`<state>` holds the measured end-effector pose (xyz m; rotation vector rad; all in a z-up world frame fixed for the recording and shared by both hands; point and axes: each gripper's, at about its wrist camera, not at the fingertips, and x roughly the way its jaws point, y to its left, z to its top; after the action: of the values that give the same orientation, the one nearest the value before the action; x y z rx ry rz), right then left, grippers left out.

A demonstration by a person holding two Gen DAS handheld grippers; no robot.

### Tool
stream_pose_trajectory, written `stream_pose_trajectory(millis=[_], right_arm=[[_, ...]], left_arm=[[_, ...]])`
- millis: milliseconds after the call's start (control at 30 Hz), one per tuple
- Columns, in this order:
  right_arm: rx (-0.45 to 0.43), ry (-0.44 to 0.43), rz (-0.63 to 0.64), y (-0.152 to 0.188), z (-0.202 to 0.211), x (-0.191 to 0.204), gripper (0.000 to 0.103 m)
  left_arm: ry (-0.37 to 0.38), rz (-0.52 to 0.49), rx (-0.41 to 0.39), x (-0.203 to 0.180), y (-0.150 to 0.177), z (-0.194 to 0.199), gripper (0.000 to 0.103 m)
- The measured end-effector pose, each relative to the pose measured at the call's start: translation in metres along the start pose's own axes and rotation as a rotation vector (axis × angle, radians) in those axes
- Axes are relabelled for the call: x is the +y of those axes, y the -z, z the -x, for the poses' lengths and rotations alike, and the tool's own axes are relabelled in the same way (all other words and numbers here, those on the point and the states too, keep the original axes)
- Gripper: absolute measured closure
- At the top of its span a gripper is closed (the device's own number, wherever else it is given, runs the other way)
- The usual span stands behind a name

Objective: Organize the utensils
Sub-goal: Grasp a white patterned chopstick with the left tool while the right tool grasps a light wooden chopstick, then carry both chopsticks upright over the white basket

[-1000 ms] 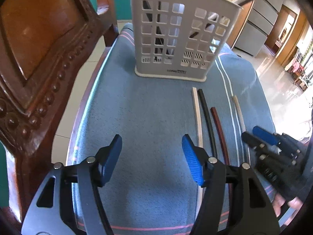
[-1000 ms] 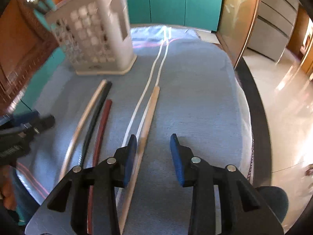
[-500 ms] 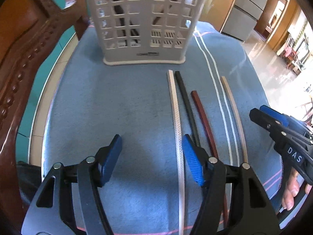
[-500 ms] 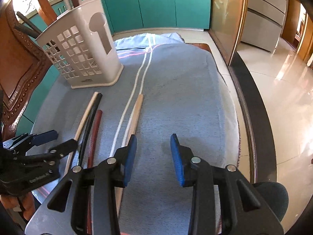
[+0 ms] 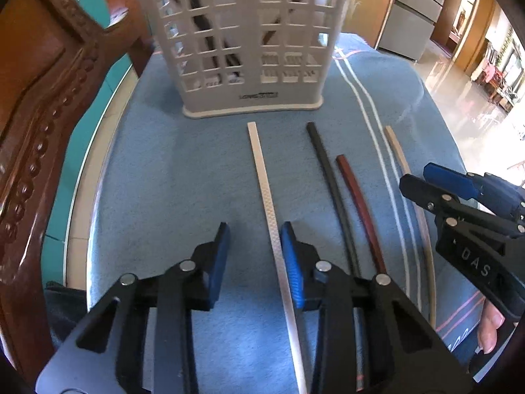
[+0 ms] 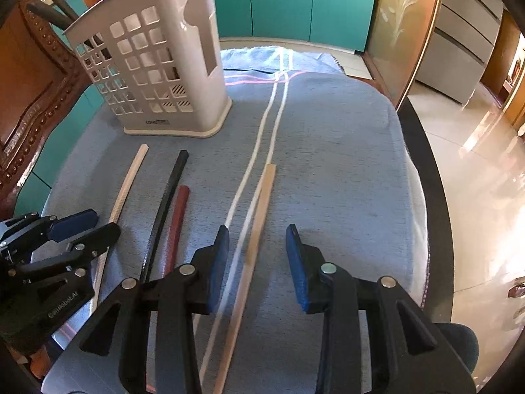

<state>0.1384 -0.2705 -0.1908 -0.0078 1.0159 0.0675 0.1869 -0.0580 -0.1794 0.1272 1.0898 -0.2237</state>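
Observation:
Several chopsticks lie on the blue cloth (image 5: 170,177) before a white slotted utensil basket (image 5: 249,32) (image 6: 154,65). My left gripper (image 5: 254,229) (image 6: 82,229) is closing around the white chopstick (image 5: 262,177) (image 6: 128,184), which lies against the right pad with a gap on the left. To its right lie a black chopstick (image 5: 328,170) (image 6: 170,187) and a red-brown chopstick (image 5: 356,190) (image 6: 178,210). My right gripper (image 6: 257,233) (image 5: 436,180) stands open astride the tan chopstick (image 6: 262,200) (image 5: 397,151), pads clear of it.
Dark utensils stand inside the basket. A carved wooden chair back (image 5: 39,98) rises close at the left. The table's dark rim (image 6: 436,197) curves along the right, with tiled floor beyond. Two white stripes (image 6: 269,121) run along the cloth.
My left gripper's jaws have narrowed around the white chopstick, which has swung left, away from the black one. My right gripper has shifted so the tan chopstick lies between its jaws.

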Motion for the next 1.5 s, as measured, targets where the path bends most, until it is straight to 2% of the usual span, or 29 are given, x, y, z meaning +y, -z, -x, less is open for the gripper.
stream_pose_trajectory(millis=[100,267,400,433,467,500,567,667,833,1067,1300,1400,1500], right_arm=[[0.013,0.019,0.012,-0.001,-0.005,0.002,0.068],[0.011,0.054,0.044,-0.006,-0.014,0.01,0.068],[0.007,0.05,0.048,-0.01,-0.017,0.012,0.068],[0.007,0.043,0.051,-0.01,-0.017,0.013,0.076],[0.008,0.025,0.056,-0.011,-0.017,0.015,0.089],[0.009,0.013,0.064,-0.01,-0.016,0.016,0.094],[0.009,-0.014,0.068,-0.01,-0.015,0.018,0.097],[-0.033,-0.051,0.06,-0.009,0.0,0.018,0.097],[-0.147,-0.072,0.057,-0.012,0.047,0.014,0.097],[-0.291,-0.098,0.066,-0.019,0.115,0.007,0.097],[-0.377,-0.119,0.069,-0.016,0.157,0.003,0.097],[-0.364,-0.116,0.059,-0.015,0.155,0.0,0.097],[-0.309,-0.111,0.02,-0.015,0.136,-0.005,0.097]], left_arm=[[-0.001,0.011,0.001,0.003,-0.004,-0.003,0.067],[-0.033,-0.008,0.001,-0.004,-0.017,-0.006,0.057],[-0.053,-0.017,0.005,-0.011,-0.03,-0.012,0.056],[-0.058,-0.017,0.006,-0.011,-0.03,-0.012,0.056],[-0.057,-0.017,0.007,-0.013,-0.029,-0.011,0.06],[-0.048,-0.017,0.007,-0.015,-0.032,-0.013,0.065],[-0.021,-0.016,0.003,-0.018,-0.038,-0.012,0.091],[0.002,-0.005,-0.013,-0.023,-0.038,-0.007,0.095],[-0.002,-0.01,-0.113,-0.03,-0.041,0.034,0.096],[-0.006,-0.043,-0.297,-0.03,-0.049,0.11,0.097],[0.003,-0.05,-0.401,-0.025,-0.037,0.165,0.097],[0.008,-0.033,-0.372,-0.019,-0.044,0.157,0.097],[0.028,-0.02,-0.271,-0.007,-0.048,0.123,0.084]])
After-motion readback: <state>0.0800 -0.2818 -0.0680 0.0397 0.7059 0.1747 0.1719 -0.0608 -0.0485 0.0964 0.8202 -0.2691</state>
